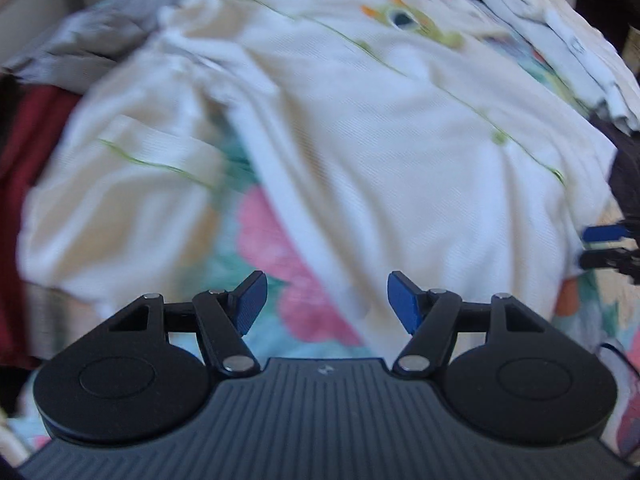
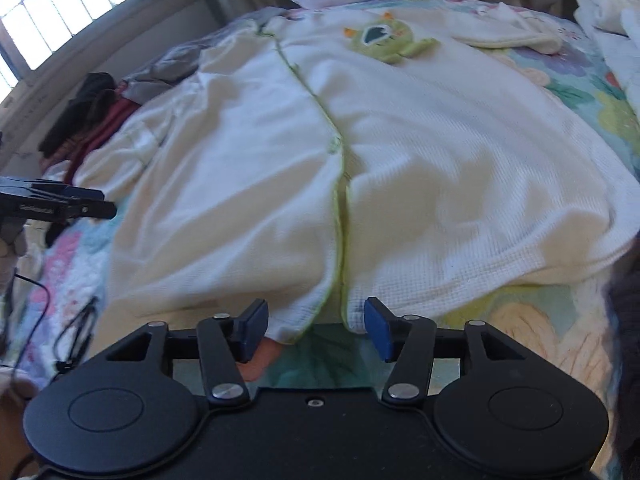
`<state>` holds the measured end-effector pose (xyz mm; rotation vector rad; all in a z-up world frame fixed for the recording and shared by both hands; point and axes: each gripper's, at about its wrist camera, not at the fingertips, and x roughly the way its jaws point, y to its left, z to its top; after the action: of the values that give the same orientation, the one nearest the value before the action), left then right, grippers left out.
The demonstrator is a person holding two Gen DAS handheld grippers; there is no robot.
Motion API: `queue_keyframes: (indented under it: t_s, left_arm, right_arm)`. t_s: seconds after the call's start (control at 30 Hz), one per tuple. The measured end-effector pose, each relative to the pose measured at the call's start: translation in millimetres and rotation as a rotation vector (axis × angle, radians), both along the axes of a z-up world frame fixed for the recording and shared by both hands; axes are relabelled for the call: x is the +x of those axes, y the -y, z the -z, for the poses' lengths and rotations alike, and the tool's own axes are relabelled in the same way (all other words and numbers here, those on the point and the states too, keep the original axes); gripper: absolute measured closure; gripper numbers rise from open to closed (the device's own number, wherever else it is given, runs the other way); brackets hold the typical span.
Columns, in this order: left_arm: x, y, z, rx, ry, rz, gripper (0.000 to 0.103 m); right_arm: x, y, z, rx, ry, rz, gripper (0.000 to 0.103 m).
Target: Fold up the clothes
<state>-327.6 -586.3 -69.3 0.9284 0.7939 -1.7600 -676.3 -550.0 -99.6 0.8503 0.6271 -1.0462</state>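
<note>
A white waffle-knit garment (image 2: 440, 152) with green trim and a green monster patch (image 2: 380, 38) lies spread flat on a floral bedspread (image 2: 540, 320). Its front opening runs toward the right wrist camera. My right gripper (image 2: 316, 328) is open at the bottom hem, and the hem's split edge shows between its fingers without being pinched. In the left wrist view the same garment (image 1: 380, 140) is blurred. My left gripper (image 1: 328, 304) is open just above its lower side edge and one sleeve (image 1: 120, 184), with nothing between its fingers. The right gripper's fingers (image 1: 604, 234) show at that view's right edge.
A stack of folded white clothes (image 1: 560, 40) sits at the bed's far right. Grey cloth (image 1: 92, 36) and dark red cloth (image 1: 28, 152) lie by the sleeve side. Black cables (image 2: 76, 320) trail on the bedspread at the left. A window (image 2: 60, 8) is behind.
</note>
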Motion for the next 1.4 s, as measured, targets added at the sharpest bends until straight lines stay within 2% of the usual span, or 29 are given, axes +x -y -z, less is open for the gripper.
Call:
queue_keyframes:
  t_s: [0.07, 0.13, 0.2, 0.23, 0.27, 0.33, 0.4, 0.47, 0.57, 0.6, 0.7, 0.77, 0.83, 0.93, 0.97, 1.03, 1.1, 1.17, 1.27, 1.33, 1.4]
  left_arm:
    - [-9.1, -3.8, 15.2, 0.01, 0.006, 0.006, 0.036]
    - [-13.6, -7.4, 31.3, 0.01, 0.018, -0.003, 0.026]
    - [-18.1, -10.5, 36.9, -0.009, 0.039, 0.018, 0.023]
    - [-19.9, -12.2, 35.5, -0.02, 0.046, 0.038, 0.028]
    - [-18.5, -13.3, 30.5, -0.021, 0.024, 0.05, 0.037]
    - [-12.4, -16.7, 20.1, -0.029, -0.028, 0.02, 0.1]
    - [-7.8, -23.4, 10.0, -0.053, -0.067, -0.019, 0.1]
    - [-6.7, -32.0, 1.0, -0.084, -0.084, -0.034, 0.1]
    - [-18.6, -43.3, -0.8, -0.13, 0.009, 0.011, 0.1]
    - [-18.3, -43.5, 1.8, -0.117, 0.011, 0.006, 0.099]
    - [-4.1, -44.7, 12.3, 0.002, -0.091, -0.05, 0.097]
    - [8.1, -39.4, 21.7, 0.047, -0.136, -0.075, 0.097]
    - [14.8, -41.0, 23.4, 0.081, -0.181, -0.095, 0.089]
    - [22.0, -42.9, 28.9, 0.162, -0.28, -0.124, 0.074]
    - [21.0, -44.5, 31.5, 0.187, -0.31, -0.126, 0.071]
    - [15.9, -49.0, 36.4, 0.225, -0.339, -0.105, 0.069]
    - [9.6, -52.5, 40.3, 0.243, -0.35, -0.078, 0.068]
    - [3.8, -53.1, 43.1, 0.242, -0.355, -0.06, 0.061]
    - [-3.4, -53.0, 43.7, 0.234, -0.375, -0.033, 0.041]
    - [-11.5, -52.8, 43.7, 0.229, -0.383, -0.011, 0.02]
    - [-19.5, -53.6, 43.5, 0.222, -0.372, 0.001, 0.015]
  right_arm:
    - [5.5, 3.5, 10.9, -0.017, -0.023, 0.022, 0.041]
    - [11.2, 3.9, 16.8, -0.069, -0.06, 0.024, 0.042]
    - [17.5, 0.2, 14.2, -0.134, -0.139, -0.023, 0.082]
    - [17.4, -3.3, 7.8, -0.157, -0.167, -0.043, 0.097]
    - [17.2, -6.8, 1.5, -0.179, -0.196, -0.062, 0.099]
    - [13.8, -14.4, -10.8, -0.209, -0.256, -0.066, 0.099]
    - [9.0, -23.6, -21.1, -0.241, -0.327, -0.048, 0.099]
    - [2.2, -28.4, -28.2, -0.228, -0.346, -0.022, 0.1]
    - [-3.4, -23.8, -20.2, -0.204, -0.398, -0.004, 0.1]
    - [-4.5, -20.4, -15.7, -0.207, -0.388, 0.008, 0.099]
    - [-17.5, -12.8, -7.7, -0.169, -0.247, 0.097, 0.093]
    - [-38.7, -14.3, -9.6, -0.138, -0.192, 0.185, 0.073]
    - [-57.9, -14.8, -11.5, -0.129, -0.203, 0.293, 0.068]
    - [-96.9, -16.7, -16.7, -0.128, -0.113, 0.44, 0.065]
    - [-105.9, -15.9, -18.9, -0.134, -0.08, 0.476, 0.057]
    - [-116.5, -10.0, -20.4, -0.149, -0.065, 0.517, 0.055]
    - [-119.0, -1.6, -20.9, -0.17, -0.111, 0.524, 0.054]
    - [-118.4, 5.6, -22.4, -0.198, -0.183, 0.503, 0.054]
    - [-115.2, 20.4, -22.4, -0.242, -0.291, 0.428, 0.053]
    - [-115.3, 33.4, -21.3, -0.261, -0.345, 0.372, 0.051]
    - [-116.3, 47.9, -19.0, -0.264, -0.425, 0.328, 0.043]
